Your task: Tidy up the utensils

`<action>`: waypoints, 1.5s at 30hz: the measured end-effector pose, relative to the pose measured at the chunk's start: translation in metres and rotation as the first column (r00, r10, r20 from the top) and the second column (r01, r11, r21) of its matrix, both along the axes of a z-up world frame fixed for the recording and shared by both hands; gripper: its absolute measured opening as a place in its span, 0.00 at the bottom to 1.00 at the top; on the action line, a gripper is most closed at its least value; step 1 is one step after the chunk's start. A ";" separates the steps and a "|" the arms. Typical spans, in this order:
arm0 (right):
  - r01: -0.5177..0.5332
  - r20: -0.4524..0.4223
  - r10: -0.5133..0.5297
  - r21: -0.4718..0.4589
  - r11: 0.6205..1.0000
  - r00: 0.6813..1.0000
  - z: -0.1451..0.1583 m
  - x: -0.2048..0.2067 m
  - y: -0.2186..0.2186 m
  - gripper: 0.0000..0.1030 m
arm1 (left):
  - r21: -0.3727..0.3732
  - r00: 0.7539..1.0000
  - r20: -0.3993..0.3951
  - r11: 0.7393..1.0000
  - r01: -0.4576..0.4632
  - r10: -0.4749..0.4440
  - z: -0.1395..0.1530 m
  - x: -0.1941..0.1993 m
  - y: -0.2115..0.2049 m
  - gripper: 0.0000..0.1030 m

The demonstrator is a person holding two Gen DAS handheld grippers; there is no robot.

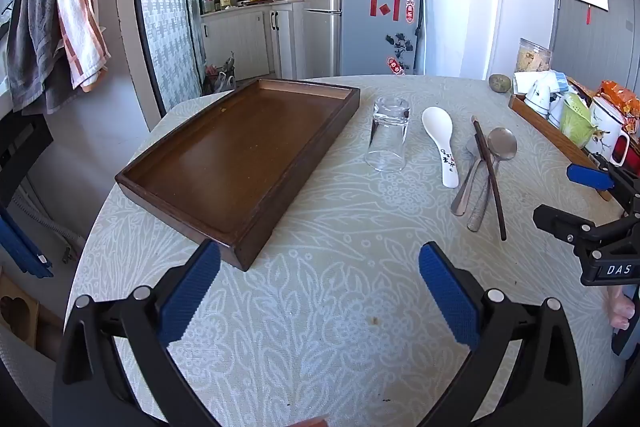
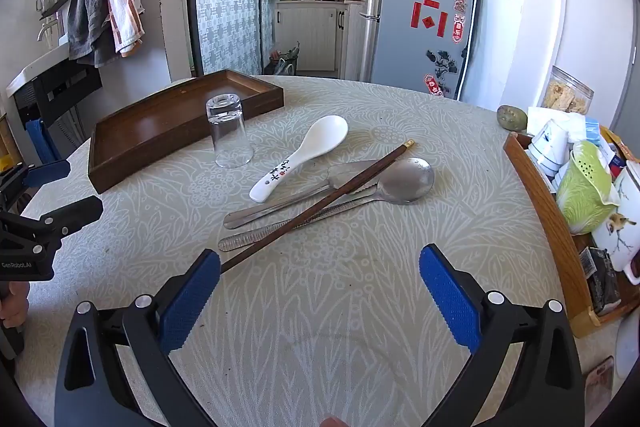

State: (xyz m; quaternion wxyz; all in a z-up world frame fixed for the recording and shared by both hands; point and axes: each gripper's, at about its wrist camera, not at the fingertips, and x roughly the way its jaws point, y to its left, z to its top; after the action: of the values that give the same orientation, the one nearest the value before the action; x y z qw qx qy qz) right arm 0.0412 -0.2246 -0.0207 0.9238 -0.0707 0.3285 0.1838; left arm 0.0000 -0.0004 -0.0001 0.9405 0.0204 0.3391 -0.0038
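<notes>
1. Left wrist view: left gripper [image 1: 320, 291] spread wide, holding nothing, above patterned table [image 1: 340, 327]. Empty brown wooden tray [image 1: 240, 155] far left; upturned clear glass [image 1: 388, 139], white ceramic spoon [image 1: 442, 143], metal spoon [image 1: 500, 147], dark chopsticks [image 1: 490, 179] to its right.
2. Right wrist view: right gripper [image 2: 320, 291] likewise wide and empty; chopsticks [image 2: 320, 203] crossing metal utensils [image 2: 360, 191], near end beside left pad.
</notes>
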 end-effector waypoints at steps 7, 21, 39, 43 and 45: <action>0.000 0.000 0.000 0.000 1.000 1.000 0.000 0.000 0.000 0.97 | -0.002 1.000 0.001 1.000 -0.001 0.001 0.000 0.000 0.000 0.98; 0.000 0.000 0.000 -0.001 1.000 1.000 0.000 0.000 0.000 0.97 | -0.005 1.000 0.000 1.000 -0.002 0.002 0.000 0.000 0.000 0.98; 0.011 -0.014 -0.011 0.013 1.000 1.000 -0.001 0.002 -0.002 0.97 | -0.010 1.000 -0.007 1.000 -0.009 0.009 -0.003 0.003 0.001 0.98; 0.010 -0.010 -0.010 0.011 1.000 1.000 -0.001 0.003 -0.003 0.97 | -0.005 1.000 -0.001 1.000 -0.004 0.004 0.001 0.001 -0.002 0.98; 0.009 -0.010 -0.009 0.009 1.000 1.000 -0.001 0.003 -0.002 0.97 | -0.005 1.000 0.000 1.000 -0.003 0.003 0.001 0.001 -0.002 0.98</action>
State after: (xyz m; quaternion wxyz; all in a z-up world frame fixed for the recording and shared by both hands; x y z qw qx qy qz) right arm 0.0438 -0.2268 -0.0215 0.9233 -0.0641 0.3325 0.1813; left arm 0.0011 -0.0026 0.0008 0.9407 0.0174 0.3389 -0.0034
